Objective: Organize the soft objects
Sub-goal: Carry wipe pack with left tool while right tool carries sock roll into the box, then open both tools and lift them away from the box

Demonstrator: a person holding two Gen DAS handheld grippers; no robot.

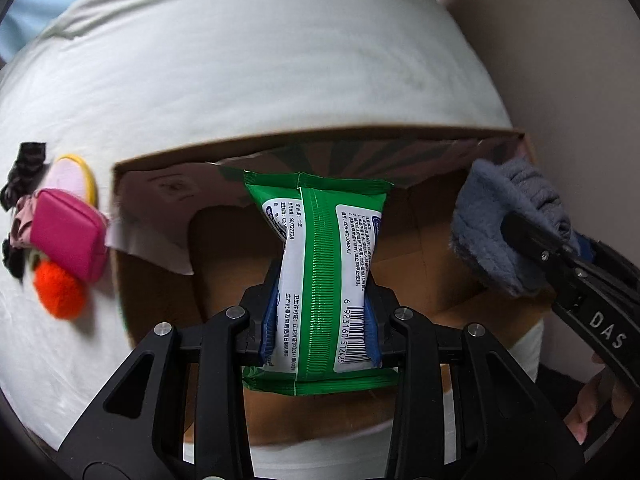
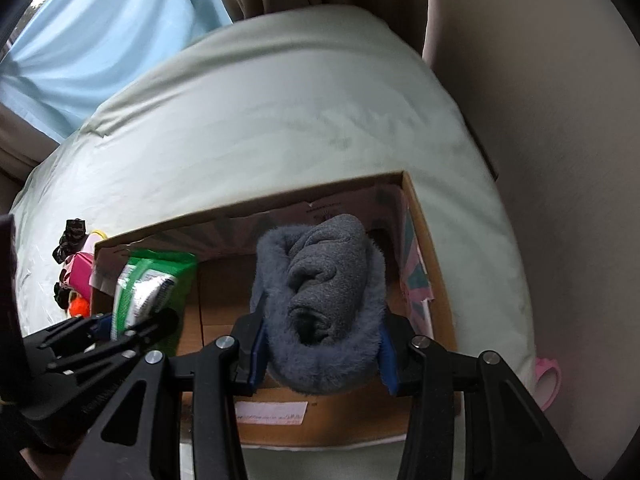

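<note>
My left gripper (image 1: pixel 322 324) is shut on a green and white pack of wet wipes (image 1: pixel 320 248), held upright over the open cardboard box (image 1: pixel 168 160). My right gripper (image 2: pixel 320 354) is shut on a rolled grey-blue fluffy cloth (image 2: pixel 320 292), held over the right half of the same box (image 2: pixel 424 220). The cloth also shows at the right of the left wrist view (image 1: pixel 500 220), and the wipes pack at the left of the right wrist view (image 2: pixel 144 284). The box's brown bottom shows under both.
The box sits on a bed with a pale sheet (image 1: pixel 240 60). Left of the box lies a heap: a magenta pouch (image 1: pixel 68 232), an orange pompom (image 1: pixel 60 294), black and pink scrunchies (image 1: pixel 24 172), a yellow-rimmed round item (image 1: pixel 76 176). Curtains (image 2: pixel 100 32) and a wall (image 2: pixel 560 120) stand behind.
</note>
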